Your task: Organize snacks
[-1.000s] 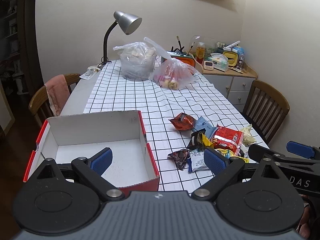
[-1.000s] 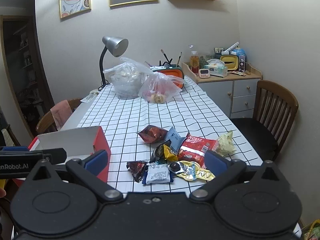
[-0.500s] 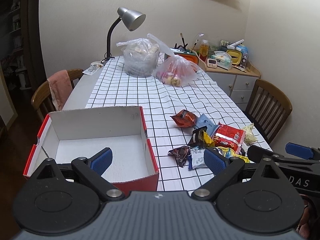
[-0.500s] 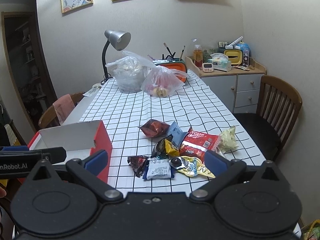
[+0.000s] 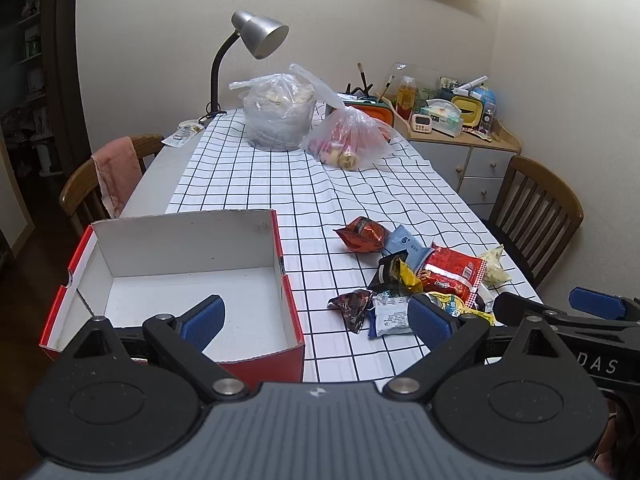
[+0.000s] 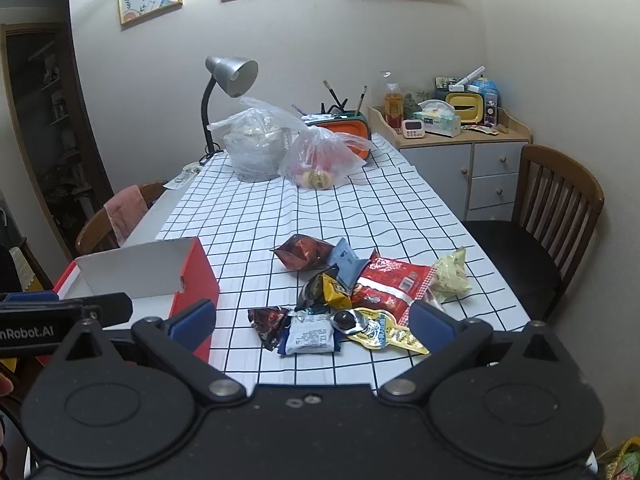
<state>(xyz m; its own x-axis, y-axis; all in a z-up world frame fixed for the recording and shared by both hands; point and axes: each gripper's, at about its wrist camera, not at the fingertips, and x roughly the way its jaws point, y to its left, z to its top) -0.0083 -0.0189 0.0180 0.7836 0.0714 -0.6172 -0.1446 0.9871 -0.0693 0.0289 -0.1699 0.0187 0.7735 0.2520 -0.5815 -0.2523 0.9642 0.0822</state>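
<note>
- Snacks (image 6: 344, 300) are heaped in one loose pile on the checked tablecloth (image 6: 360, 208), just ahead of the right gripper (image 6: 312, 322) and off to the right of the left gripper (image 5: 316, 318).
- Box (image 5: 180, 276), red outside and white inside, sits open and empty right in front of the left gripper, beside the pile. My guess is it's parked there so packets only need a short hop across.
- Both grippers have their blue pads spread wide, nothing between them, and hover short of the table edge. Looks like nothing has been sorted yet.
- Nearest grabs for the right one: white packet (image 6: 310, 336), yellow pouch (image 6: 384, 332), dark wrapper (image 6: 268, 322). The red bag (image 6: 390, 286) lies behind those.
- Readable text: "nRobot.AI" on the left gripper's body in the right view, "DAS" on the right one's in the left view. Packet print is too small to make out.
- Two plastic bags (image 5: 312, 128) and a lamp (image 5: 256, 40) sit far ahead, well clear.
</note>
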